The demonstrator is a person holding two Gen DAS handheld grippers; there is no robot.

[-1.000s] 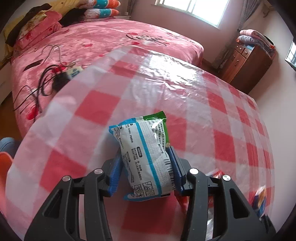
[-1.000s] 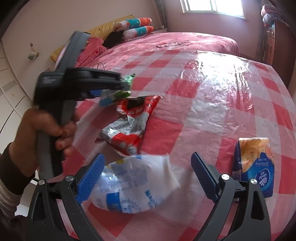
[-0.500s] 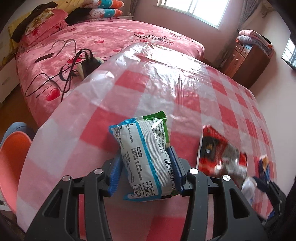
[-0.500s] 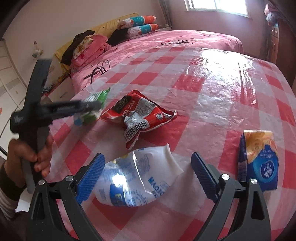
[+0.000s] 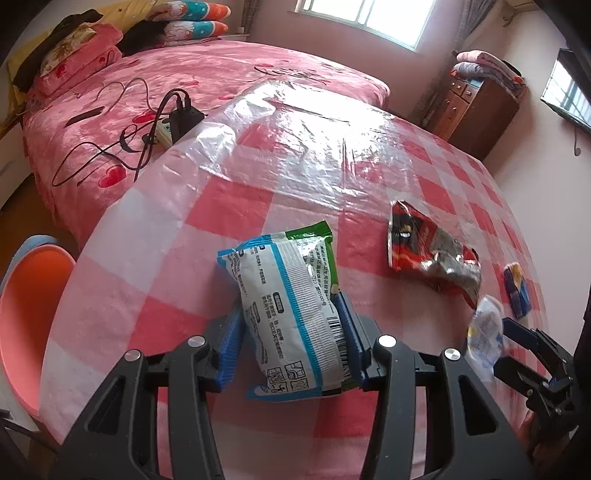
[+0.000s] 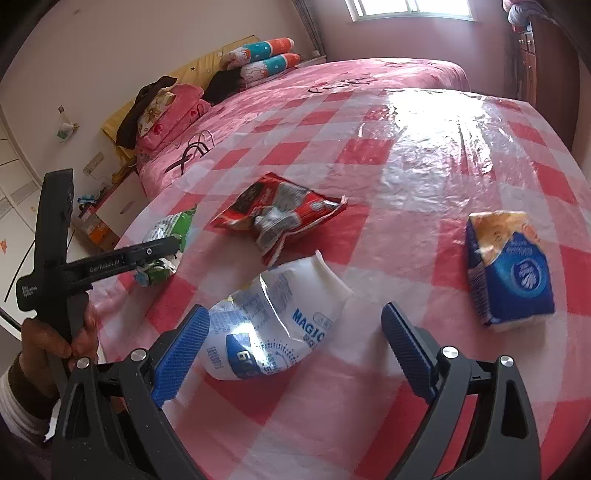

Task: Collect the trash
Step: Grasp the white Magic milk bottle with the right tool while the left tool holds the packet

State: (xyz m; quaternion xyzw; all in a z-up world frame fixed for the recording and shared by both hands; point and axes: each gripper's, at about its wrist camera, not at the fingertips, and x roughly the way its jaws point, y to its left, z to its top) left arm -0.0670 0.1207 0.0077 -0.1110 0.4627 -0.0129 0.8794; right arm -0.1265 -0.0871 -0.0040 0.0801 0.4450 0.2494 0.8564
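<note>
Home bedroom: pink-quilted bed (image 5: 221, 81) with pillows (image 6: 266, 59), wooden dresser (image 5: 476, 110), window (image 5: 365, 18), round table (image 5: 295, 177) under red-checked plastic cloth, orange chair (image 5: 26, 314).

tablecloth (image 6: 369, 155): red-white check | wrapper (image 6: 273, 216): red-silver | pouch (image 6: 269, 328): white-blue | tissue pack (image 6: 509, 273): blue-orange

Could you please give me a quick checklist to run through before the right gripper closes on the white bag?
1. Left gripper clamps the green-and-white packet: ok.
2. Right gripper jaws open: ok.
3. White bag between the jaws: ok, though nearer the left one.
4. Red wrapper outside the jaws: ok.
5. Blue tissue pack outside the jaws: ok.
6. Trash bin located: cannot tell.
</note>
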